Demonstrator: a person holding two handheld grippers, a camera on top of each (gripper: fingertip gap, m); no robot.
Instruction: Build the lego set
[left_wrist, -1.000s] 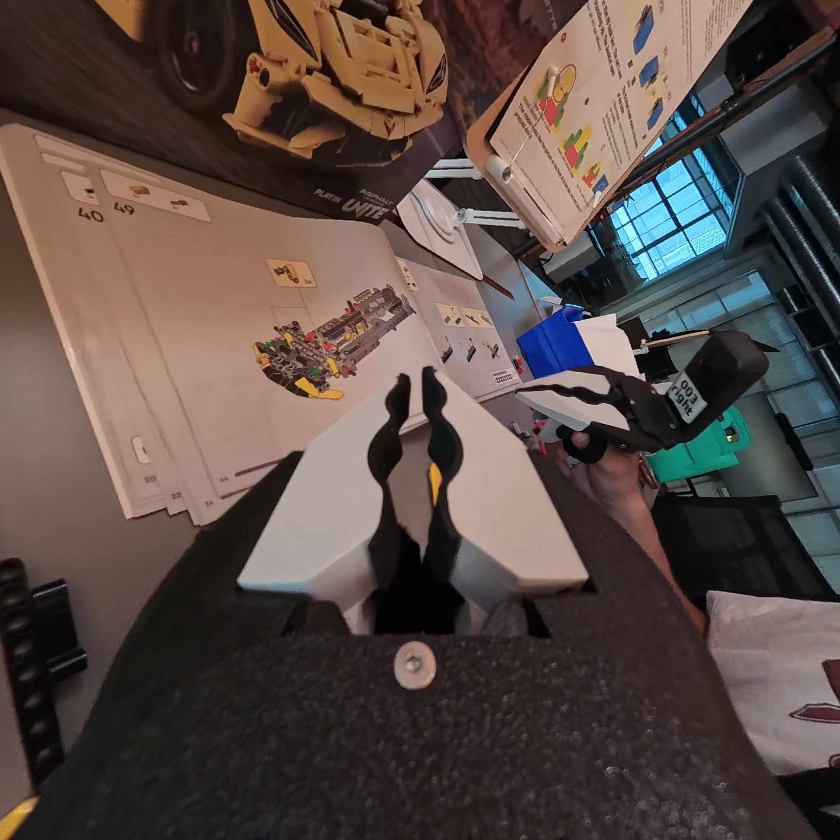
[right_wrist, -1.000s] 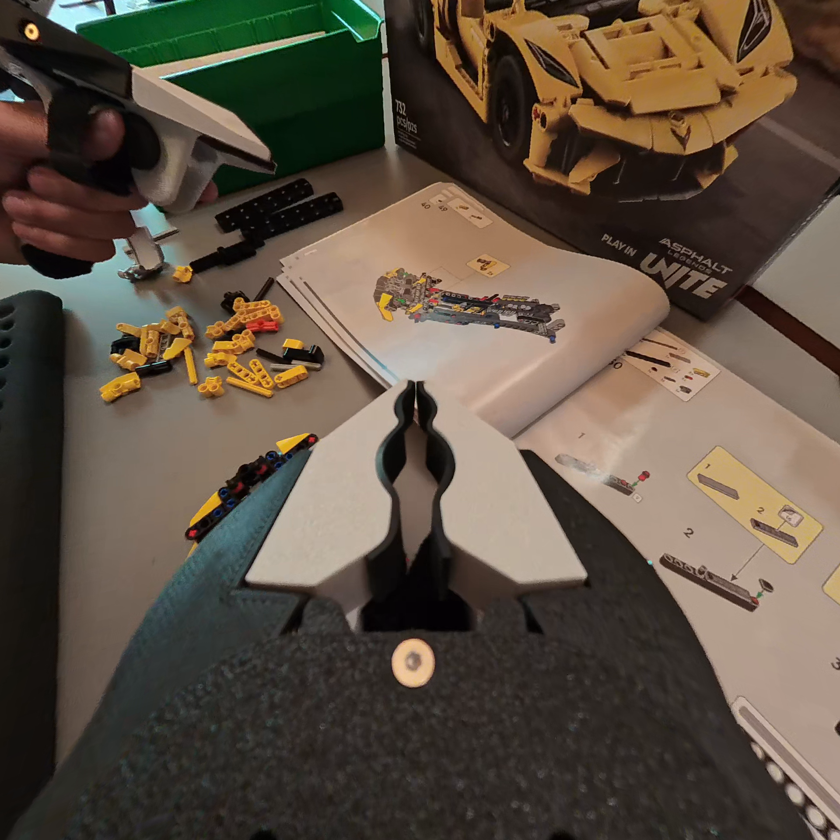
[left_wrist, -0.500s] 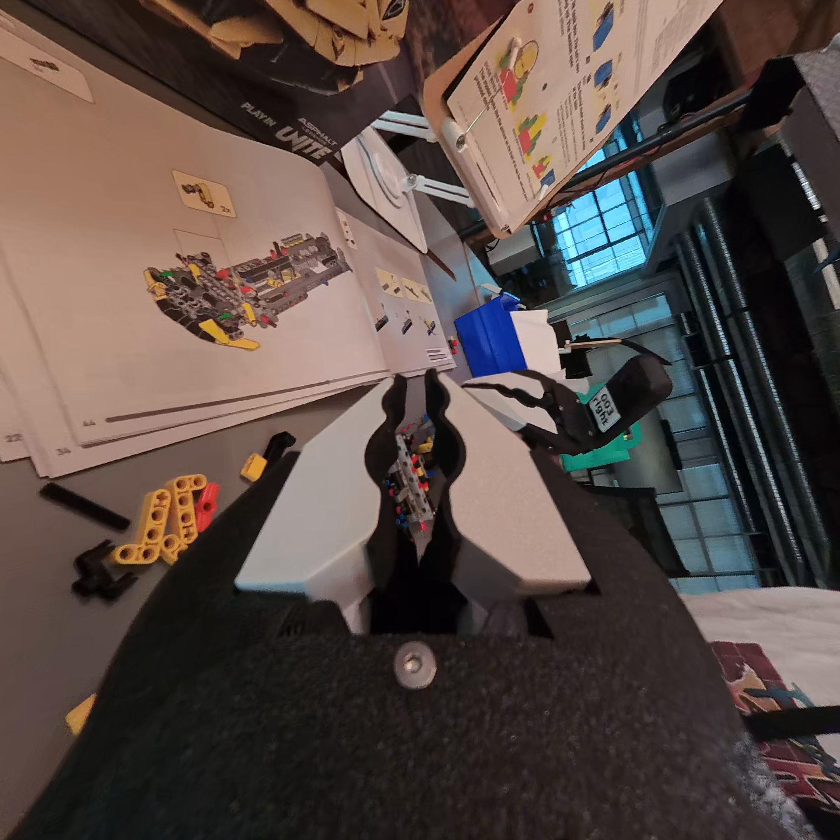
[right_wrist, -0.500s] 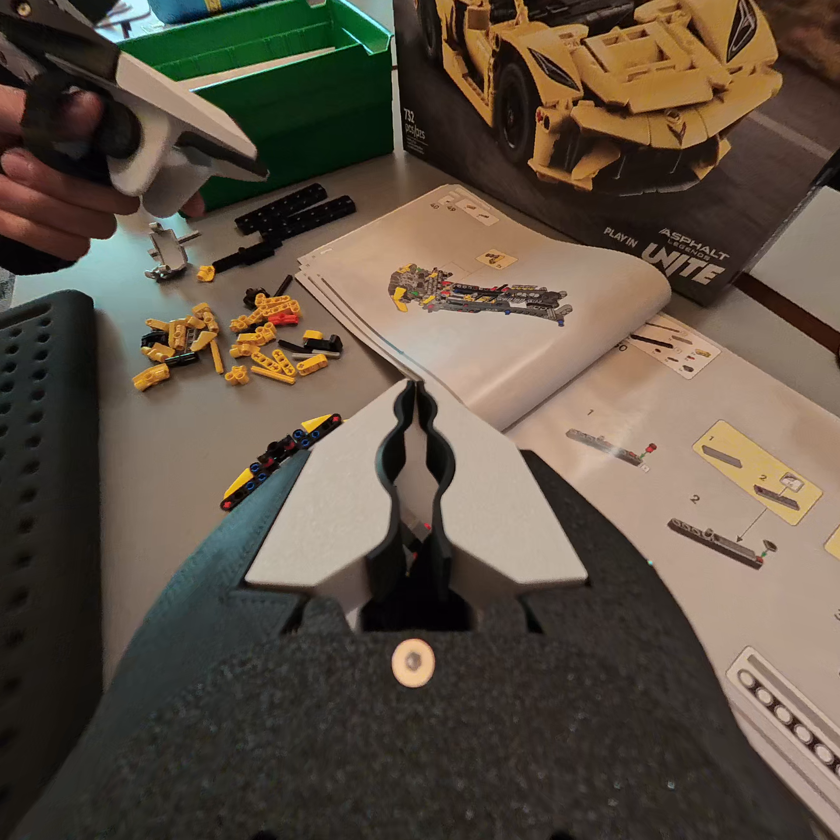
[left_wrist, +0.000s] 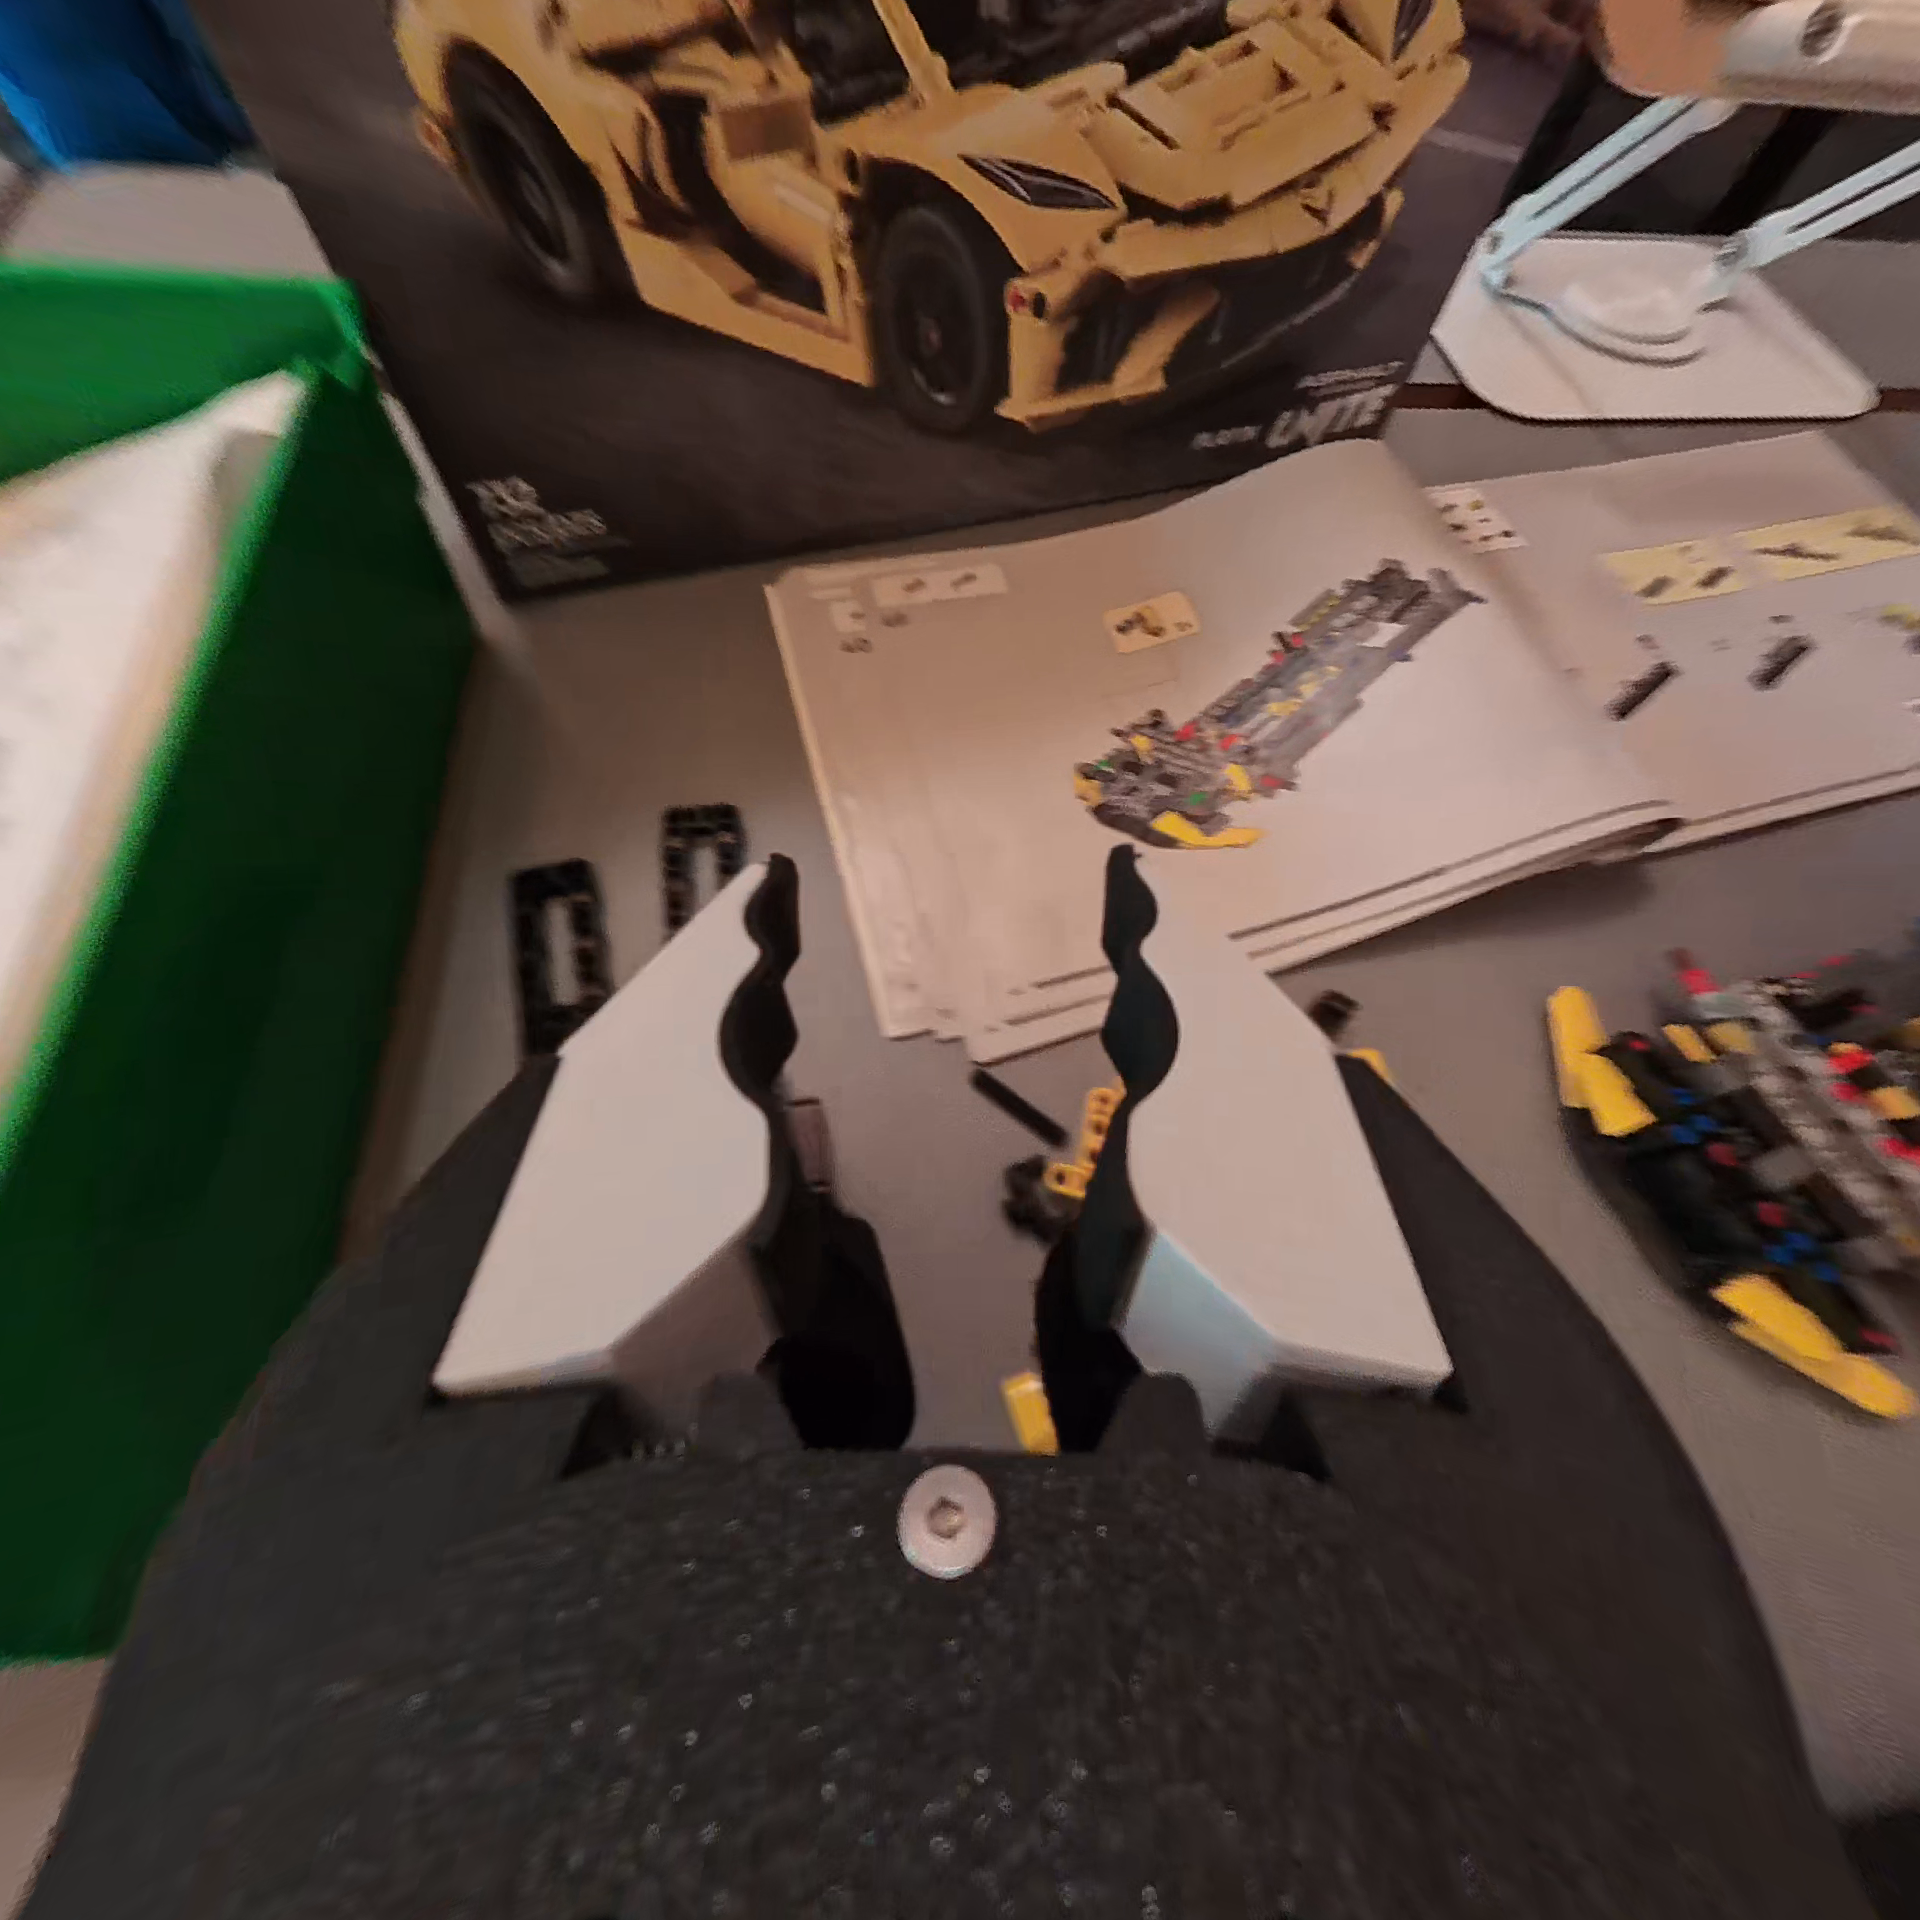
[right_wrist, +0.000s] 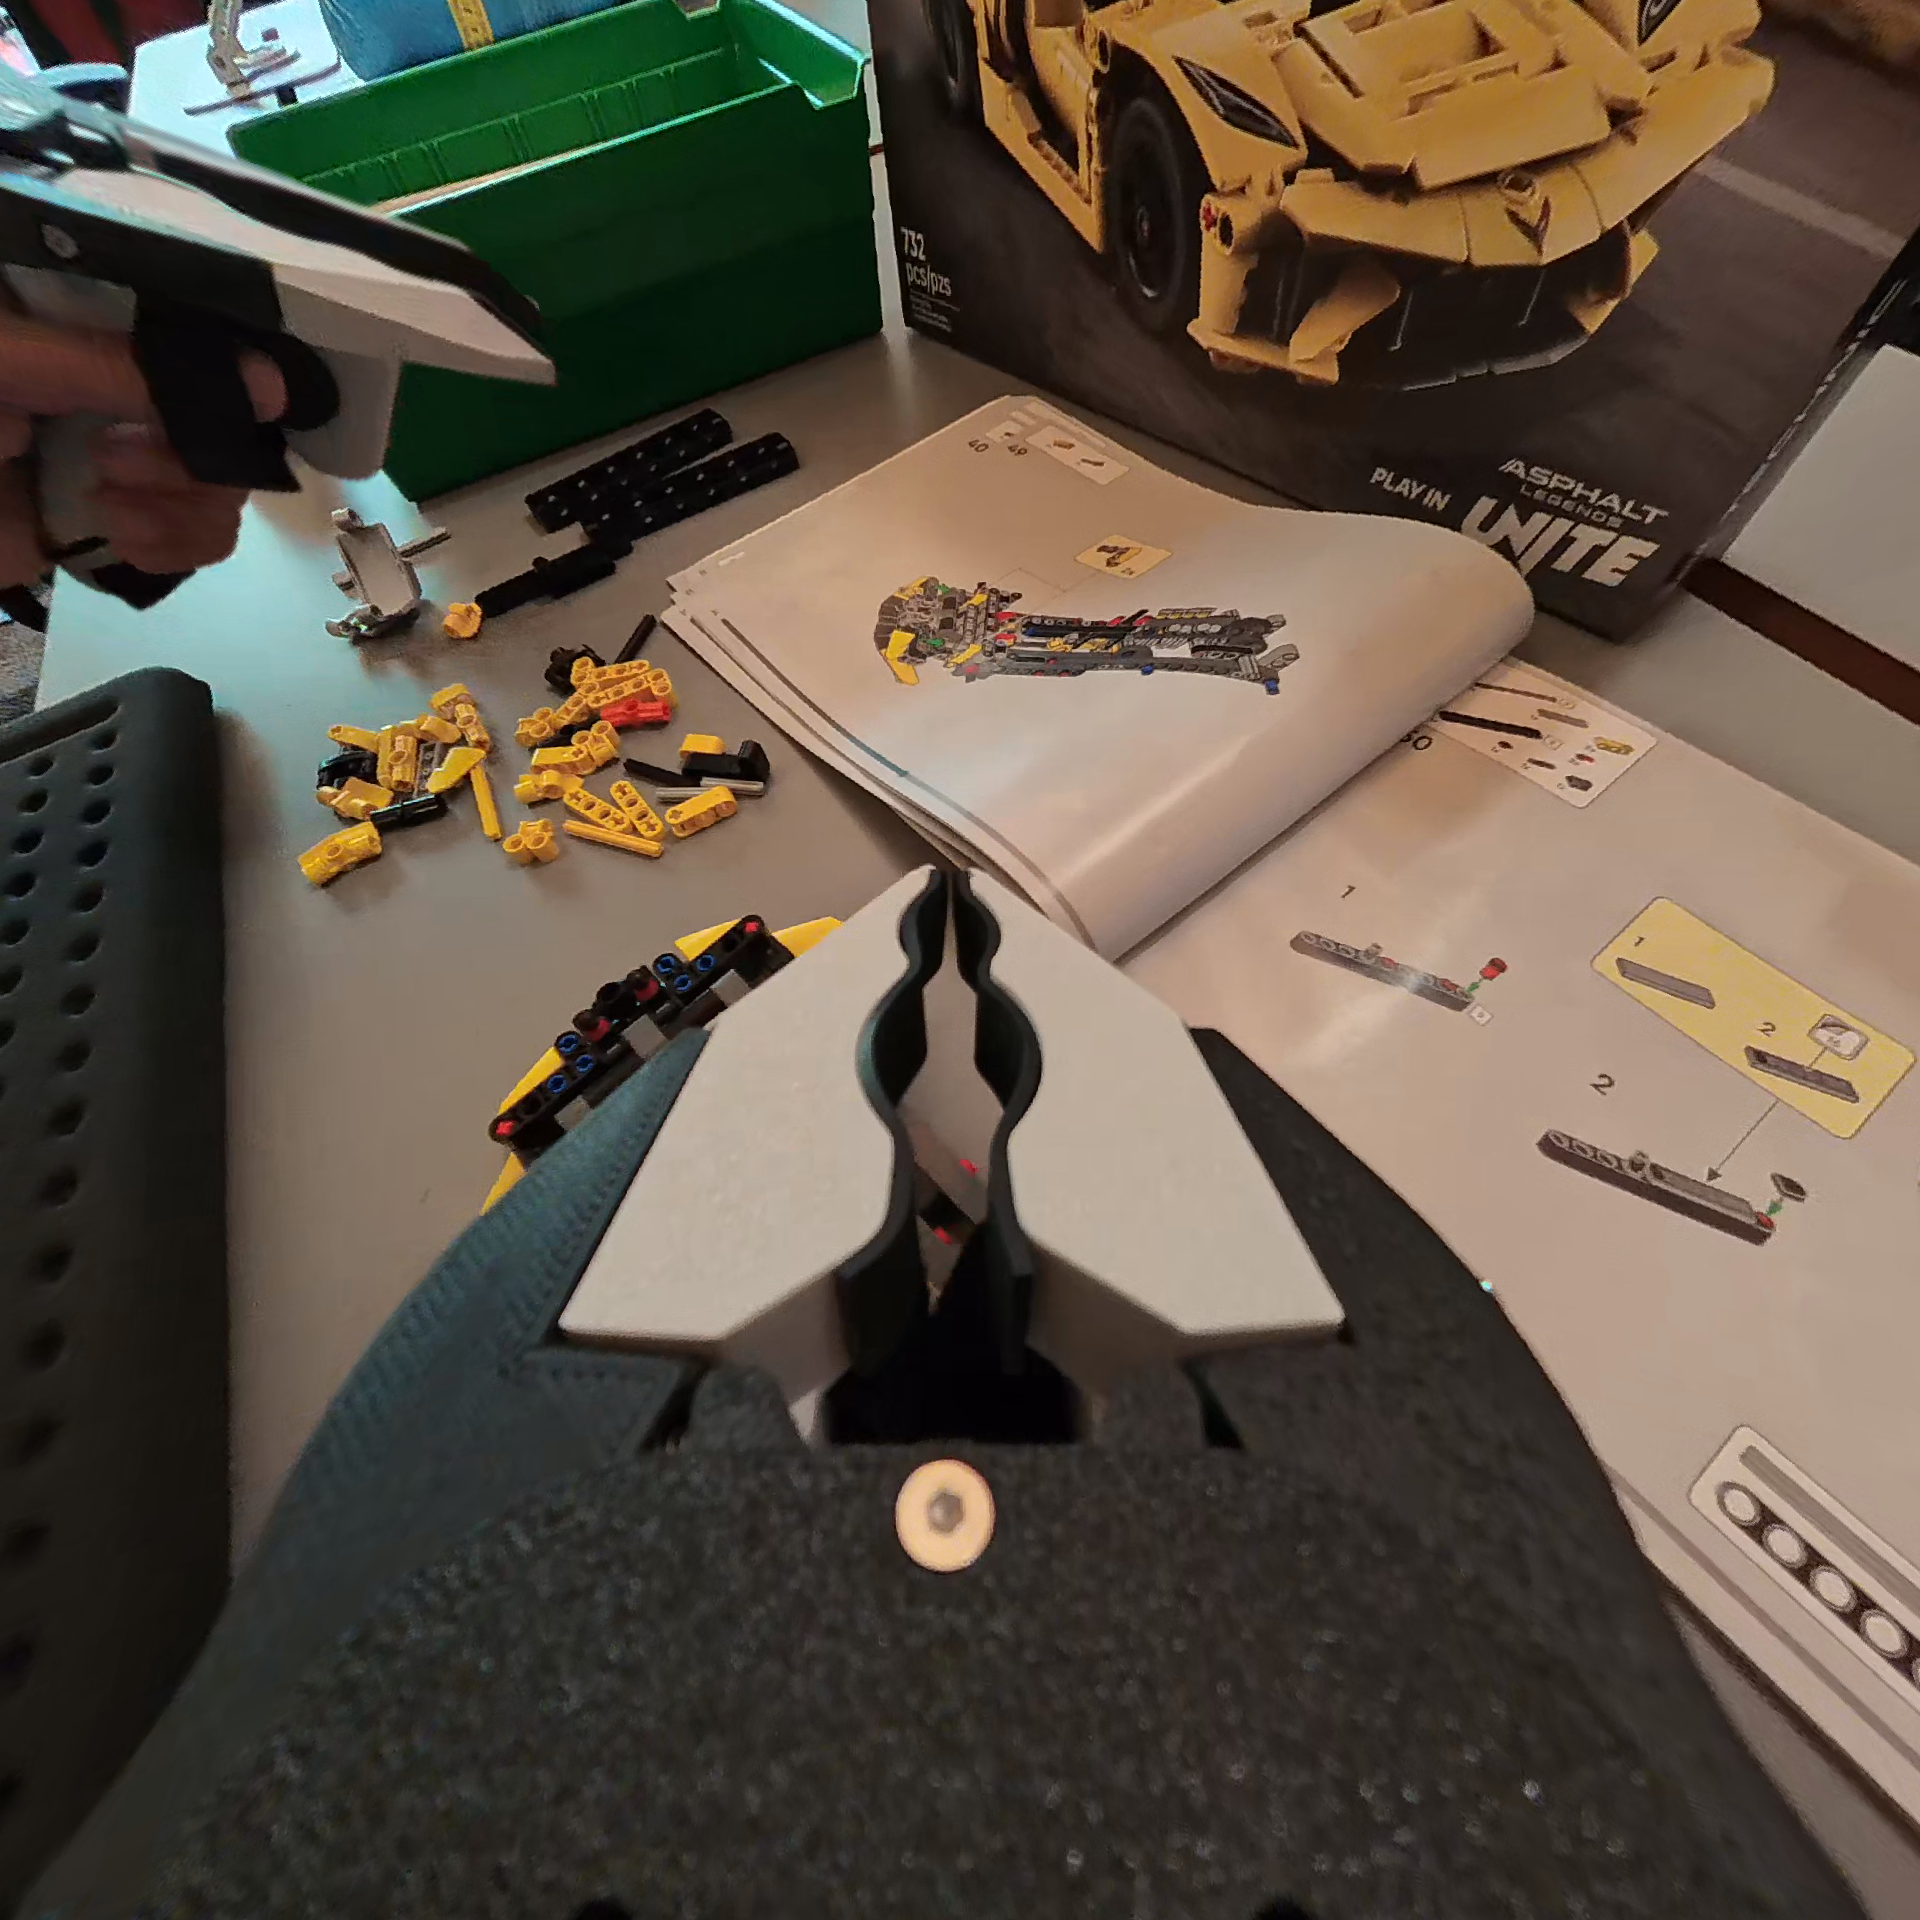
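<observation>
- Left wrist view: the left gripper (left_wrist: 951, 883) hangs above the table with its jaws spread wide and nothing between them, aimed at the loose yellow pieces (left_wrist: 1086, 1143) lying just before the open instruction booklet (left_wrist: 1195, 727). The half-built car model (left_wrist: 1756, 1143) sits toward the table's right edge. I judge that this is part-fetching: next comes lowering over one small piece and closing squarely.
- Right wrist view: the right gripper (right_wrist: 951, 894) is tilted down, its jaws pressed together at the tips and gripping nothing, with the half-built car model beneath it. The loose yellow pieces lie nearer the green bin (right_wrist: 644, 229).
</observation>
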